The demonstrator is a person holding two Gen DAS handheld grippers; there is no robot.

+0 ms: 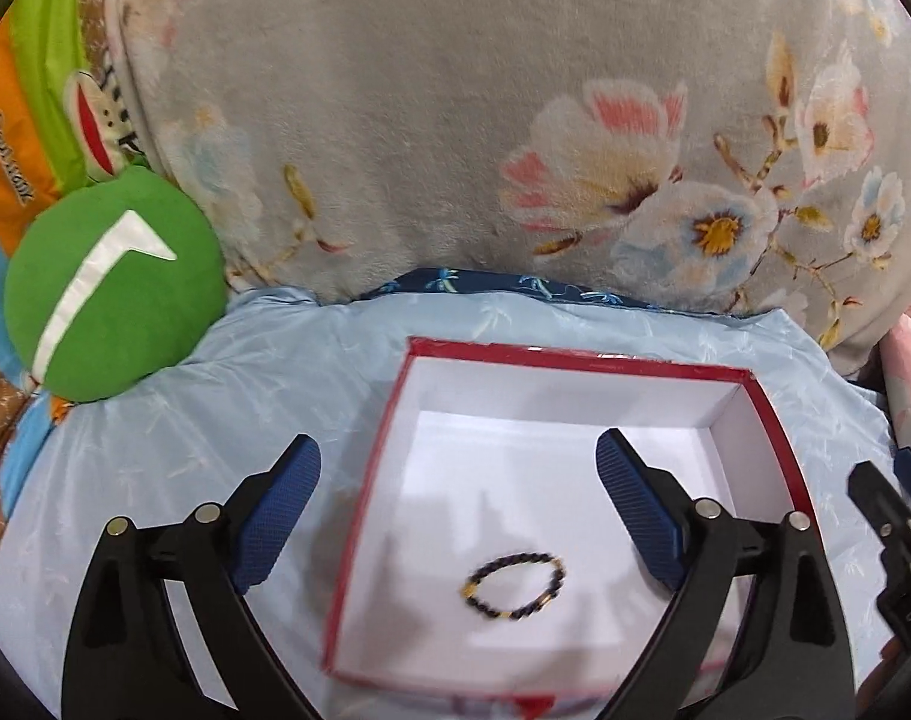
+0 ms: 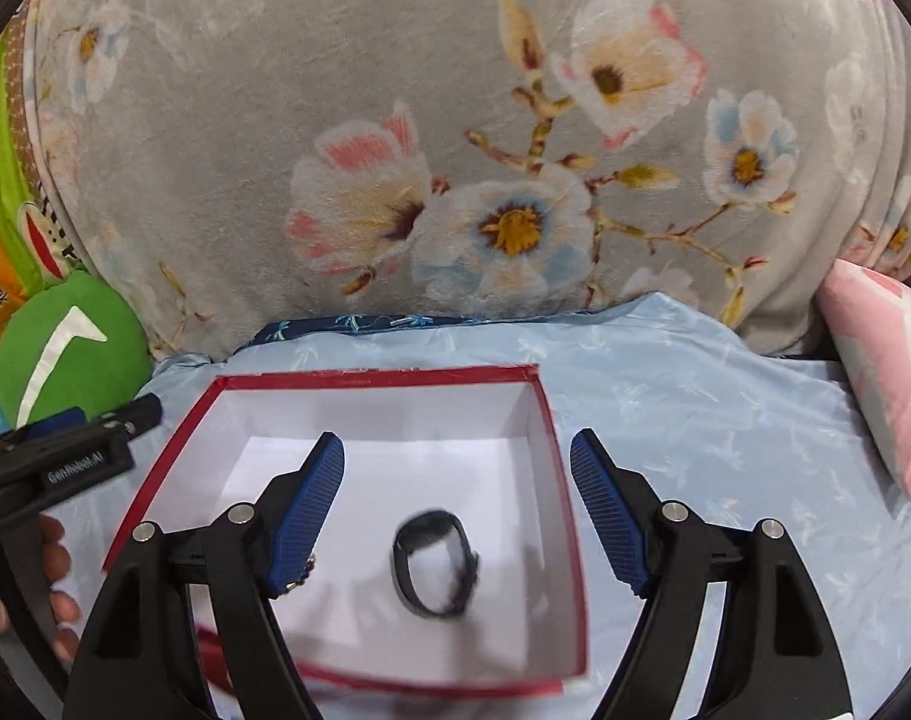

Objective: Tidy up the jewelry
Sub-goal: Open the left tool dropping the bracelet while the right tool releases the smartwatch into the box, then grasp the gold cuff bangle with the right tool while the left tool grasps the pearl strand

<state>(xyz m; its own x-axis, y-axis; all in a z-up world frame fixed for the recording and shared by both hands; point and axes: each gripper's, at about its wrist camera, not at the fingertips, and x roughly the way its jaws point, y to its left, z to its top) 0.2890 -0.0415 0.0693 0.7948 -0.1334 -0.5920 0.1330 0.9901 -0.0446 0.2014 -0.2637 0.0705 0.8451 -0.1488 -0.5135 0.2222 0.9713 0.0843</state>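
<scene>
Landmark: the red box with white inside, open on top, standing on the light blue bedsheet.
Beaded bracelet: the bracelet, dark beads with some gold ones, lies flat on the white floor of the box, in the near part of it and apart from the walls.
Black band: in the right wrist view a black band, looped like a watch strap, is in the middle of the box floor; it is blurred, so I cannot tell if it rests flat.
Left gripper: the left gripper is spread wide and holds nothing; its one blue finger is over the box, the other is outside the box's left wall, over the sheet.
Right gripper: the right gripper is also spread wide and empty; one finger is over the box floor, the other just outside the box's right wall.
Small gold piece: something small and gold shows at the lower edge of the right gripper's finger inside the box; it is too hidden to name.
Behind the box: a grey flowered blanket rises like a wall.
Left of the box: a round green cushion with a white stripe lies well apart from it.
Right of the box: a pink and white pillow lies at the far edge of the sheet.
</scene>
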